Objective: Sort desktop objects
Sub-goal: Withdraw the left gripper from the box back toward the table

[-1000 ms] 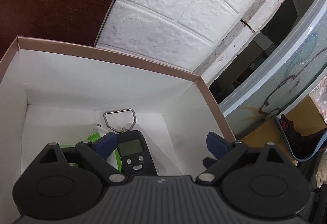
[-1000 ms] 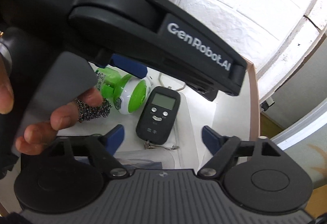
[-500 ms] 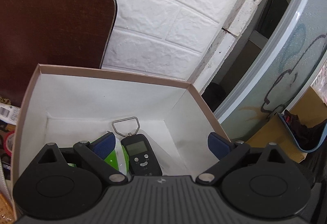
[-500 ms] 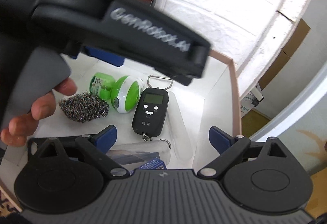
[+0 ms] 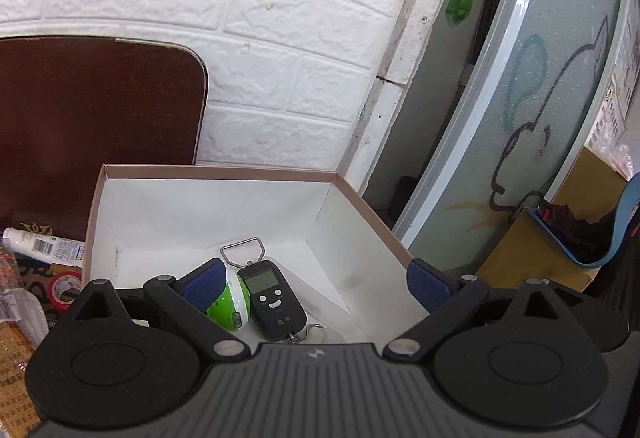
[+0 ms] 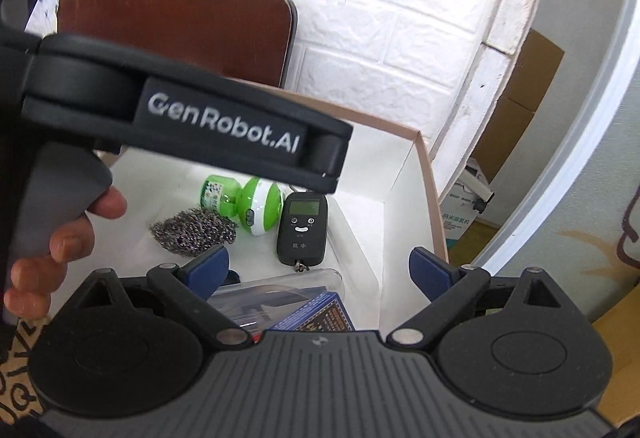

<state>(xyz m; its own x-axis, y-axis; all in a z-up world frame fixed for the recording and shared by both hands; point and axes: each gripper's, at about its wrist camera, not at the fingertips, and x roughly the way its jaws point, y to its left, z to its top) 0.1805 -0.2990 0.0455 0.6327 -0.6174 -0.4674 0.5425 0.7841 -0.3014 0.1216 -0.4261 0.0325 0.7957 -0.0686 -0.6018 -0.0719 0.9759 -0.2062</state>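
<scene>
With both our left claw [image 5: 316, 284] and right claw [image 6: 318, 268] wide and empty, we judge the springy grey steel-wool scourer [image 6: 194, 229] light, best pinched mid-bundle.

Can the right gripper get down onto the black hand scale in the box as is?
Probably yes. The right gripper is open and empty, the black hand scale lies uncovered ahead, though the left gripper's body hangs above the box.
</scene>
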